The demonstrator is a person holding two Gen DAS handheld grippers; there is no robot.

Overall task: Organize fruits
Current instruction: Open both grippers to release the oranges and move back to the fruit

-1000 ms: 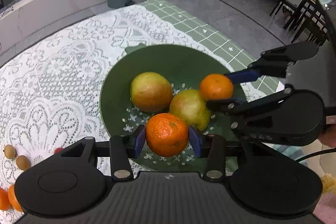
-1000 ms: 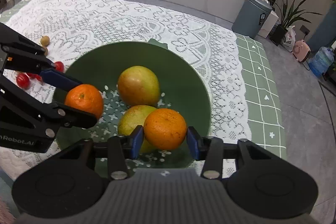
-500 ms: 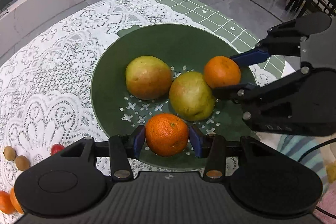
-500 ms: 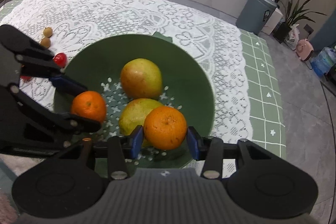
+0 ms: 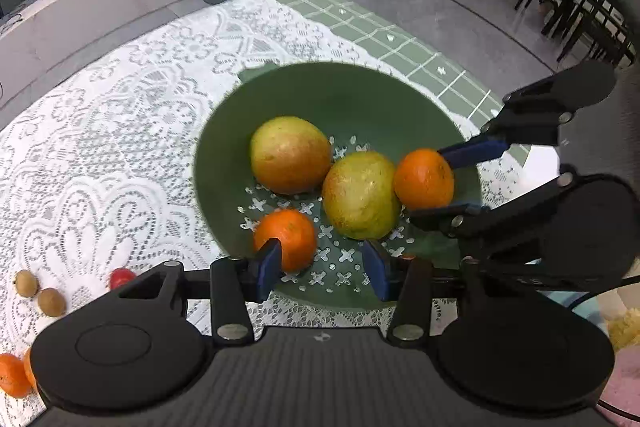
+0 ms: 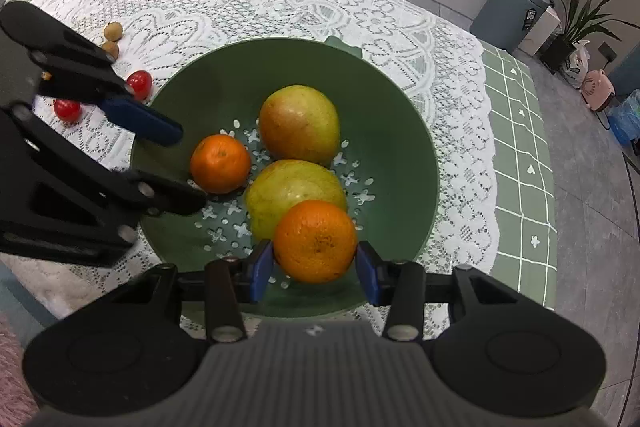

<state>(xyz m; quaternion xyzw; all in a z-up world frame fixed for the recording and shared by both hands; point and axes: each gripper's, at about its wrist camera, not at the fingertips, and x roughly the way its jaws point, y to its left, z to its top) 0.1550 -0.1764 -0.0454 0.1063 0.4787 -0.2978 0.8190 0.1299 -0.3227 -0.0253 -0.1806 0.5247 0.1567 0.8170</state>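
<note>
On a table spread with white lace cloth (image 5: 100, 131), loose fruit lies at the far left of the left wrist view: two small brown fruits (image 5: 38, 293), a red tomato (image 5: 120, 277) and oranges at the cloth's edge (image 5: 14, 375); to their right stands the green bowl (image 5: 344, 95), its floor pierced with cross-shaped holes; the left gripper (image 5: 322, 265) hangs low over the bowl's near side, its jaws having just been opening, with one orange (image 5: 286, 237) resting on the bowl floor between them, close against the left blue pad while the right pad stands clear of it; behind it lie two yellow-green pears, the rear pear (image 5: 290, 155) reddish on one flank and the front pear (image 5: 360, 195) touching it; further right, the right gripper (image 5: 460, 179) is closed on a second orange (image 5: 424, 179), held just beside the front pear over the bowl's right side; the right wrist view shows that orange (image 6: 315, 241) pinched between both blue pads (image 6: 262, 269) above the bowl's near rim (image 6: 430, 147), the left gripper (image 6: 176, 167) at left with its orange (image 6: 220, 163) down on the bowl floor, and two tomatoes (image 6: 139, 83) on the cloth beyond.
</note>
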